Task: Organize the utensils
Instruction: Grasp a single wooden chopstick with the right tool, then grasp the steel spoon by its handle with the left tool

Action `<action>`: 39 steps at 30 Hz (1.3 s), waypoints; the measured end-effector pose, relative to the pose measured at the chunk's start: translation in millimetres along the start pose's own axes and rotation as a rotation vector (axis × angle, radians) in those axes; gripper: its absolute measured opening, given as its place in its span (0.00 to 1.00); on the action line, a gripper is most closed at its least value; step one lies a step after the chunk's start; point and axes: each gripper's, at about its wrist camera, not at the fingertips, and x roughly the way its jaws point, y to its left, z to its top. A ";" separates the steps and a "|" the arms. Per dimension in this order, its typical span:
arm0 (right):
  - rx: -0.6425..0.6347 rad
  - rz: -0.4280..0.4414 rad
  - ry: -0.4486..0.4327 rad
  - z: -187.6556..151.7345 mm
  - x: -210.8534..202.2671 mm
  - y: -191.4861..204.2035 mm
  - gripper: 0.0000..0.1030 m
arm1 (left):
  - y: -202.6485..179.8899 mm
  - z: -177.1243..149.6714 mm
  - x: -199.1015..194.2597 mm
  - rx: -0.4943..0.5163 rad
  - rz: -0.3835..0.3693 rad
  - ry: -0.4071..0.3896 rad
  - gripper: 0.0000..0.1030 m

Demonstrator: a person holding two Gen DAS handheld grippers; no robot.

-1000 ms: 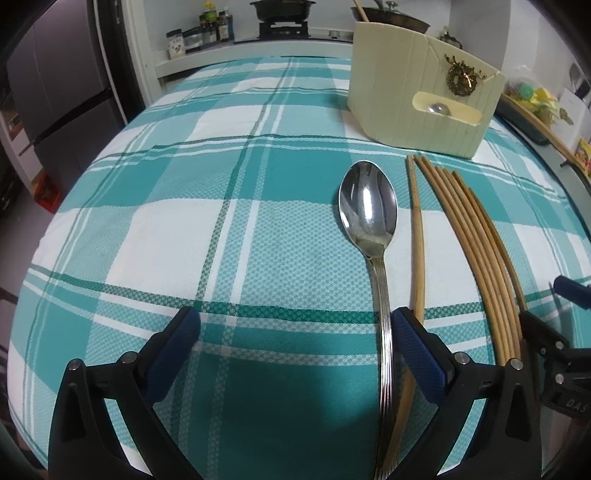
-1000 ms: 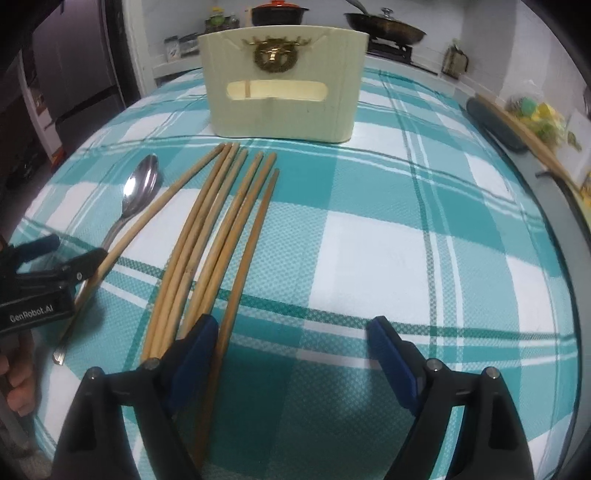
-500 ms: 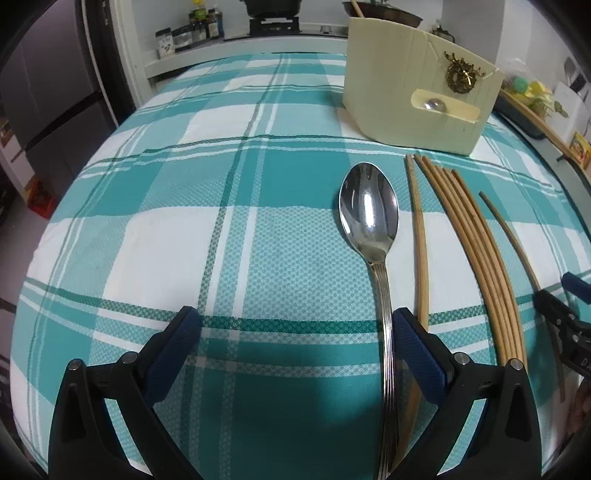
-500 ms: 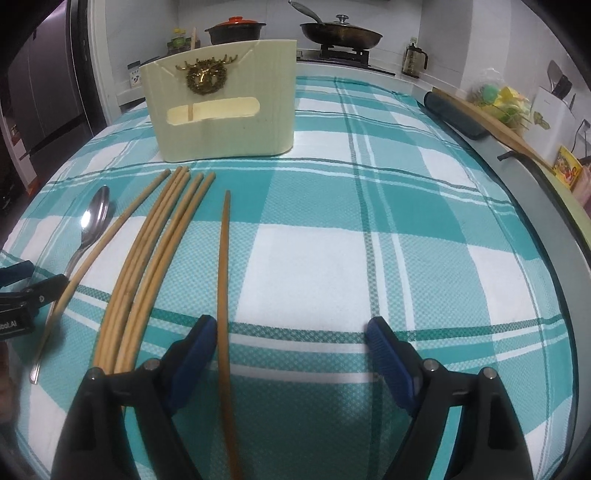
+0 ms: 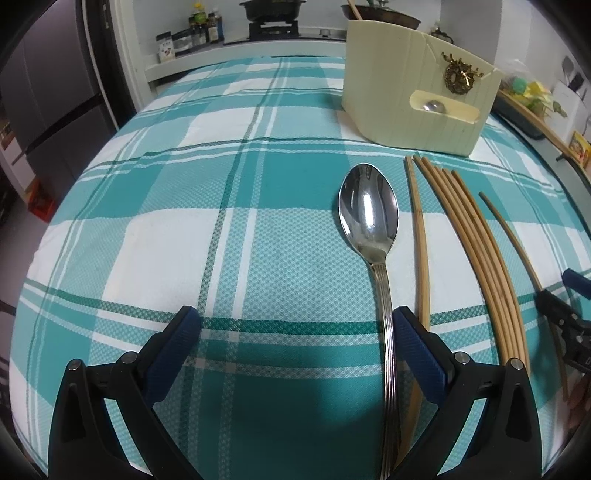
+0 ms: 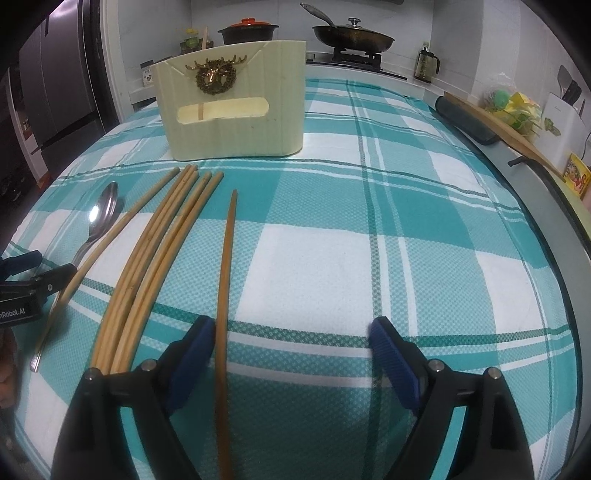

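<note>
Kitchen setting: teal-and-white plaid tablecloth [image 6: 369,258] covering the work surface, with a stove, a lidded frying pan [image 6: 352,37] and a red-lidded pot [image 6: 247,31] standing behind.

Progress: early. Cream utensil holder [image 6: 236,122] standing upright at the far side of the cloth, already containing at least one chopstick, showing through the front slot in the right wrist view, and something shiny and metallic, showing through the slot in the left wrist view; exact item cannot be told.

Still lying loose on the cloth, in front of the holder:
- Metal spoon [image 5: 369,218], bowl pointing toward the holder, handle running back between the jaws of the left gripper [image 5: 295,332].
- One chopstick [image 5: 419,240] just beside the spoon.
- Bundle of four chopsticks [image 6: 159,251], touching one another.
- Separated chopstick [image 6: 226,280], lying apart from the bundle.

Gripper states:
- Left gripper: released, jaws standing wide, spoon handle close to the right-hand pad, no squeeze showing.
- Right gripper [image 6: 291,350]: released, jaws standing wide, separated chopstick passing just inside the left-hand pad, not clamped.

Remaining, judging from the layout: grasping the separated chopstick and the spoon, transferring them to the holder, then repeating for the other five chopsticks. Thin, round sticks lying flat likely needing a low, centred pinch to avoid rolling.
</note>
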 end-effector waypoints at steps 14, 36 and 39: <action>-0.100 0.062 0.033 1.7 -0.6 -2.3 0.87 | 4.2 7.6 2.7 0.149 -0.100 0.072 1.00; -0.262 0.170 0.083 69.1 39.6 40.6 0.27 | -35.8 57.6 24.9 0.197 -0.150 0.001 0.41; -0.243 0.207 0.119 82.4 46.6 43.1 0.05 | -30.2 61.2 24.4 0.185 -0.167 -0.004 0.41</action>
